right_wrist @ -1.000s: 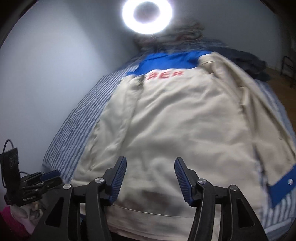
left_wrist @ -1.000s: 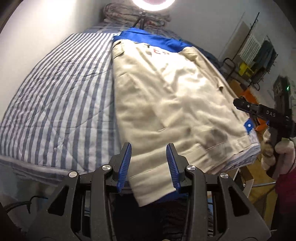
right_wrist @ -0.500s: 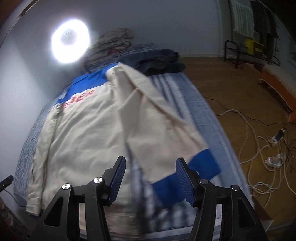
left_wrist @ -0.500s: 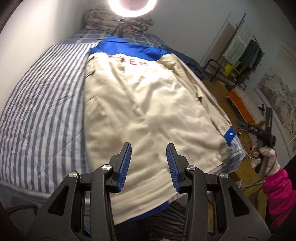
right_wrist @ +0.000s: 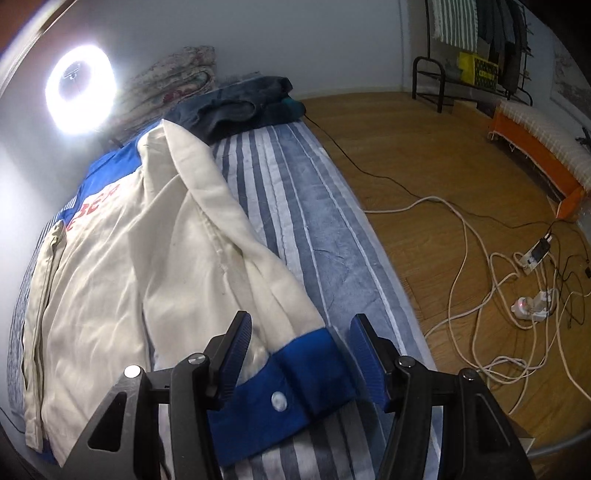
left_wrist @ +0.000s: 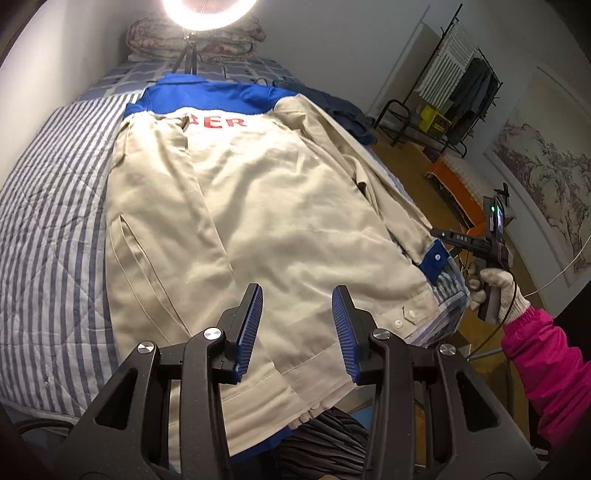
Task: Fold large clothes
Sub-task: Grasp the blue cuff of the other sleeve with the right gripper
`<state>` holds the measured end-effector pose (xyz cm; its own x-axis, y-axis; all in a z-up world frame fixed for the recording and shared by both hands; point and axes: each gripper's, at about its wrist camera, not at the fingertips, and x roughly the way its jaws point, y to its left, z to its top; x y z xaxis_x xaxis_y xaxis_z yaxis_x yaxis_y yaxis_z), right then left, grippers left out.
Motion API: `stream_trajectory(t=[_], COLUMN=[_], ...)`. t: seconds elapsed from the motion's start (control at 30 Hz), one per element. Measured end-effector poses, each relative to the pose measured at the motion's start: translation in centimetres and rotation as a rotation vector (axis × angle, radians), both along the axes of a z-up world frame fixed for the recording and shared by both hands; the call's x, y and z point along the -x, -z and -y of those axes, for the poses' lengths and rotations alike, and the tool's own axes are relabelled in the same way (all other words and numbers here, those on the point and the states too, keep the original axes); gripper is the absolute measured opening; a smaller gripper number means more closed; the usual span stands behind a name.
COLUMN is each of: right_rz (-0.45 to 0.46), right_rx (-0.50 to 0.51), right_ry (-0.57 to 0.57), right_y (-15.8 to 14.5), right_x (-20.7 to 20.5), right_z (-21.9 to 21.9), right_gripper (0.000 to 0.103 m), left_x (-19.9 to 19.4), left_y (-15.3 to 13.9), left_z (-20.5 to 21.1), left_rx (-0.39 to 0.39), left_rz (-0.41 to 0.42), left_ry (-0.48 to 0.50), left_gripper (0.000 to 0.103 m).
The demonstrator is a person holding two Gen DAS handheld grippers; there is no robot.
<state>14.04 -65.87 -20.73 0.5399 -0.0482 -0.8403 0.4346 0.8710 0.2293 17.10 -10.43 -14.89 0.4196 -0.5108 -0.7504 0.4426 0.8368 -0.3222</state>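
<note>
A beige jacket with a blue yoke and red letters lies back-up on the striped bed. My left gripper hovers open over its hem with nothing between the fingers. The jacket's right sleeve runs along the bed's right side and ends in a blue cuff. My right gripper stands open just over that cuff, one finger on either side of it, pads not pressing. In the left wrist view the right gripper, held by a gloved hand in a pink sleeve, points at the cuff.
A ring light and a folded quilt stand at the bed's head. Dark clothes lie at the far right corner. White and black cables trail over the wooden floor, beyond them an orange bench and a clothes rack.
My right gripper swung from the jacket's back to the right sleeve and sank over the blue cuff. My left gripper drifted right along the hem, so the jacket sits more centred.
</note>
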Motion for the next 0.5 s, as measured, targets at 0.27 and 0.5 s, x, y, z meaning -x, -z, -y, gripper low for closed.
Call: stream_trajectory(t=[0.27, 0.5], right_rz=[-0.032, -0.007], right_rx=[0.034, 0.060], right_ry=[-0.071, -0.116], right_y=[0.7, -0.6], right_x=[-1.1, -0.3], right_z=[-0.9, -1.2], right_gripper=[0.030, 0.021], left_x=[0.0, 0.2], left_y=[1.1, 1.5], left_z=[-0.9, -1.1], left_rx=[-0.020, -0.028], left_rz=[-0.029, -0.036], left_ry=[-0.023, -0.019], left_gripper=[0.039, 0.039])
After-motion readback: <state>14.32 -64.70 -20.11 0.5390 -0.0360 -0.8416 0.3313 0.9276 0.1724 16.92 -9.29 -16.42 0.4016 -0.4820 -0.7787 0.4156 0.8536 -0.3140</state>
